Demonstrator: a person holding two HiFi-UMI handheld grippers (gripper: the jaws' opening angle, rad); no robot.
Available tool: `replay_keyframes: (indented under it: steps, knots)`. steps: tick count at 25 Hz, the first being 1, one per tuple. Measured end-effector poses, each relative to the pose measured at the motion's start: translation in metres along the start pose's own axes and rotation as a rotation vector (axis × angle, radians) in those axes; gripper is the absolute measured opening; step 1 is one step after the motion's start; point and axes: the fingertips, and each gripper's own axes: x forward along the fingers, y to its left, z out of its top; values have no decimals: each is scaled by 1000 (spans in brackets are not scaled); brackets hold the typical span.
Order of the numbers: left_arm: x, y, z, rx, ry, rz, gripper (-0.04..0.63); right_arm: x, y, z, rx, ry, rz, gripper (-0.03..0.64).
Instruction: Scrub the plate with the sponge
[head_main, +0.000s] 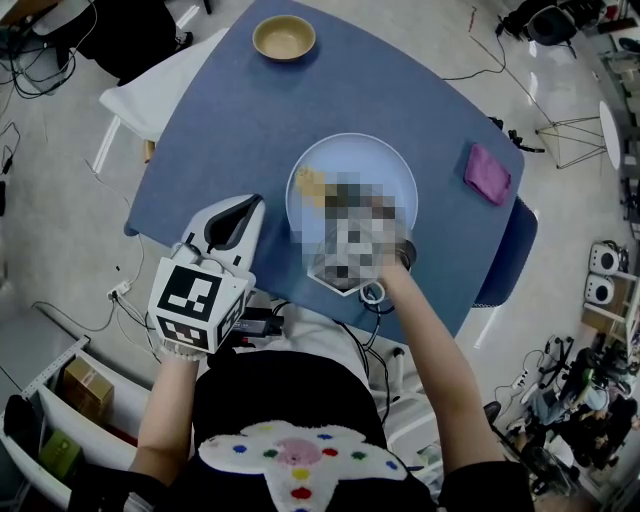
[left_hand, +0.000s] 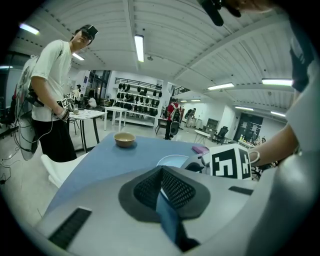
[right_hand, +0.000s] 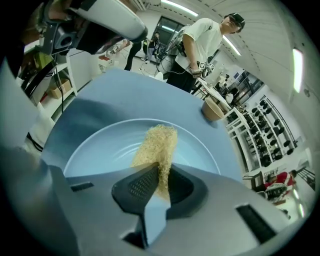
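The blue worktop (head_main: 250, 120) carries 1 pale blue plate (head_main: 385, 160) near its front edge. The right claw (right_hand: 160, 175) is over the plate, its 2 jaws clamped on the near end of the yellow sponge (right_hand: 157, 145). The sponge lies lengthwise on the plate's face, toward its left side. The left claw (left_hand: 161, 175) is just beside the plate's left rim, jaws closed together with nothing between them. A tan bowl (head_main: 284, 38) stands at the worktop's far edge, well apart from the plate. A purple cloth (head_main: 487, 173) lies right of the plate, apart from it.
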Motion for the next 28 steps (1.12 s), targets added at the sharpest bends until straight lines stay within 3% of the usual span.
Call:
replay_keyframes:
  steps: [8,17,28]
  knots:
    - [1,-6,0,9,-3,-15,9,-16,29,-10,-29,-3,37,43]
    - [-2,-11,-1,20,-2,-31,9,-34,46,-37,11,39,48,43]
    - [1,-19,0,30,2,-42,9,-36,20,-79,125,115,3,44]
